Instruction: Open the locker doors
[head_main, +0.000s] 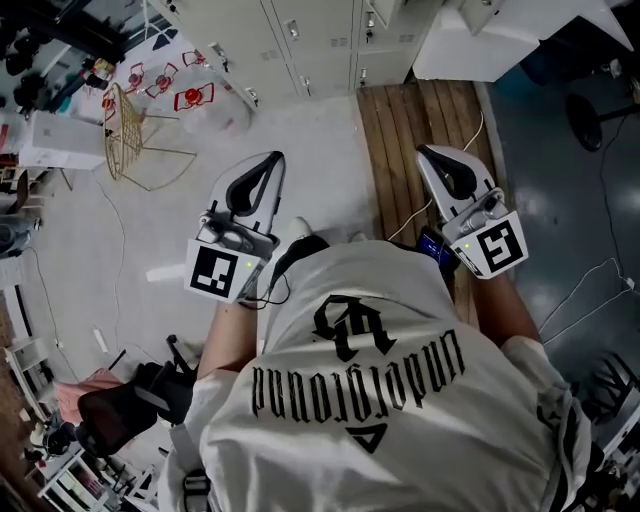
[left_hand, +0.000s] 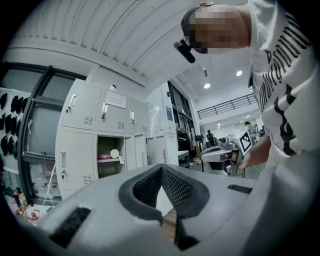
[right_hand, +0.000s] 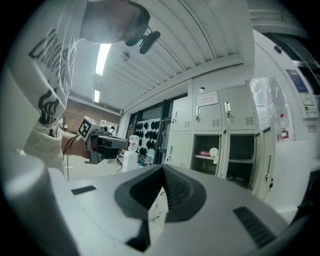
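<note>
The grey lockers (head_main: 310, 40) stand ahead of me, some way beyond both grippers. My left gripper (head_main: 268, 162) and right gripper (head_main: 432, 157) are held side by side, pointing level at them, both shut and empty. In the left gripper view, the left gripper (left_hand: 161, 170) faces closed upper doors (left_hand: 115, 115) and one open lower compartment (left_hand: 110, 155) with a shelf and a white round thing. In the right gripper view, the right gripper (right_hand: 162, 171) faces two open lower compartments (right_hand: 207, 155) under closed upper doors (right_hand: 210, 112).
A strip of wooden flooring (head_main: 420, 130) runs up to the lockers under the right gripper. A gold wire chair (head_main: 130, 135) and red items (head_main: 190, 97) sit at the left. A white unit (head_main: 480, 40) stands at the upper right, a black office chair (head_main: 120, 410) behind me.
</note>
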